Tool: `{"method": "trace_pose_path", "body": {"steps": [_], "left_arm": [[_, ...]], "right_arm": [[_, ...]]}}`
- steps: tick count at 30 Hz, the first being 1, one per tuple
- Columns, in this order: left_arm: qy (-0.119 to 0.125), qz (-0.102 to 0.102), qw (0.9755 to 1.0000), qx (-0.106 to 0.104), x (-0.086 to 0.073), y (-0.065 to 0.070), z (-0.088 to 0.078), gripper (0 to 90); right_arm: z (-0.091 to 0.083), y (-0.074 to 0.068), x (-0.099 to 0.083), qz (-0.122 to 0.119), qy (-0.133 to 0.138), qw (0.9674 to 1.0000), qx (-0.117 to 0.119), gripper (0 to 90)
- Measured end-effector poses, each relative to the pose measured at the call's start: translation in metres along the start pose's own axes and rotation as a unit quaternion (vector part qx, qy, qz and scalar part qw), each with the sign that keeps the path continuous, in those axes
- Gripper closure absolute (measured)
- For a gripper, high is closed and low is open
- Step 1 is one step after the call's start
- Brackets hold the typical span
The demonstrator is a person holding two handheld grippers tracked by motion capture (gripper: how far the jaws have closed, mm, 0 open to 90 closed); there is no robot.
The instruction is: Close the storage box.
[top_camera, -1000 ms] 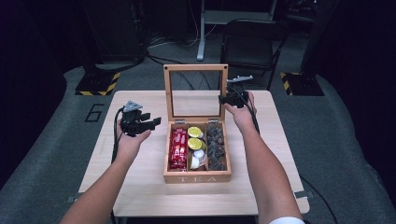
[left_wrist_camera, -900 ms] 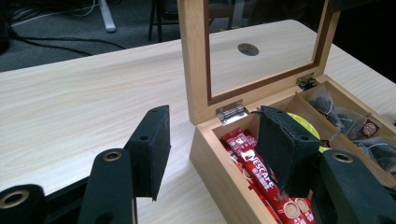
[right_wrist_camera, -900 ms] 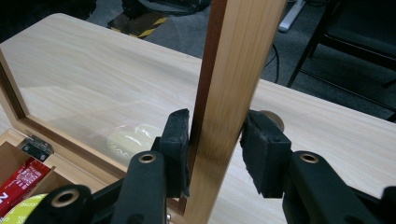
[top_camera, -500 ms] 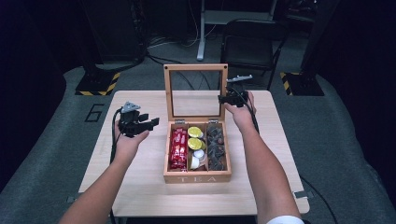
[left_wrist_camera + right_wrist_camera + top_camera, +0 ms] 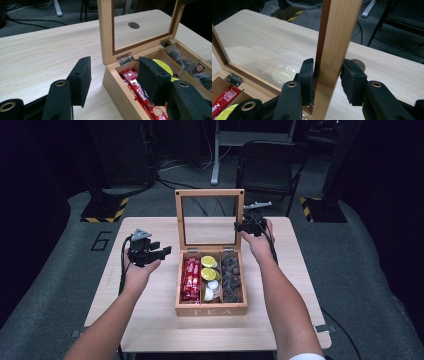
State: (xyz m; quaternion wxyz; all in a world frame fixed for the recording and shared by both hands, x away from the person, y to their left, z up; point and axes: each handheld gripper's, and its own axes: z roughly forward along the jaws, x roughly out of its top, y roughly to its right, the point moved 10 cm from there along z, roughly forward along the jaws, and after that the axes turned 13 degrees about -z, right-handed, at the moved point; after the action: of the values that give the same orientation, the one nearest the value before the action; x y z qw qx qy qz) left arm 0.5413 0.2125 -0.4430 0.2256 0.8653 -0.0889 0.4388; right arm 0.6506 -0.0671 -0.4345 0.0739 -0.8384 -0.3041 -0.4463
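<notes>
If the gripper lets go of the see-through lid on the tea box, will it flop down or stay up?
The lid stands about upright on two small hinges, so it may stay, but a nudge would probably swing it shut. Its wooden frame looks stiff, not floppy. The clear pane could be fragile, so the right gripper, clamped on the frame's side, should ease it down.

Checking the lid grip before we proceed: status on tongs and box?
Right tongs clamped on the lid frame, lid upright. Left tongs open, empty, beside the tea box. Nothing in the way.
</notes>
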Motion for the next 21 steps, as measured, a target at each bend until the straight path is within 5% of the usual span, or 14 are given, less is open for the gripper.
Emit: {"method": "trace_pose_path", "body": {"steps": [21], "left_arm": [[0.017,0.012,0.9998,-0.005,0.026,0.02,0.0,44.6]], "right_arm": [[-0.027,-0.015,-0.007,-0.023,0.015,0.9996,-0.007,64.6]]}}
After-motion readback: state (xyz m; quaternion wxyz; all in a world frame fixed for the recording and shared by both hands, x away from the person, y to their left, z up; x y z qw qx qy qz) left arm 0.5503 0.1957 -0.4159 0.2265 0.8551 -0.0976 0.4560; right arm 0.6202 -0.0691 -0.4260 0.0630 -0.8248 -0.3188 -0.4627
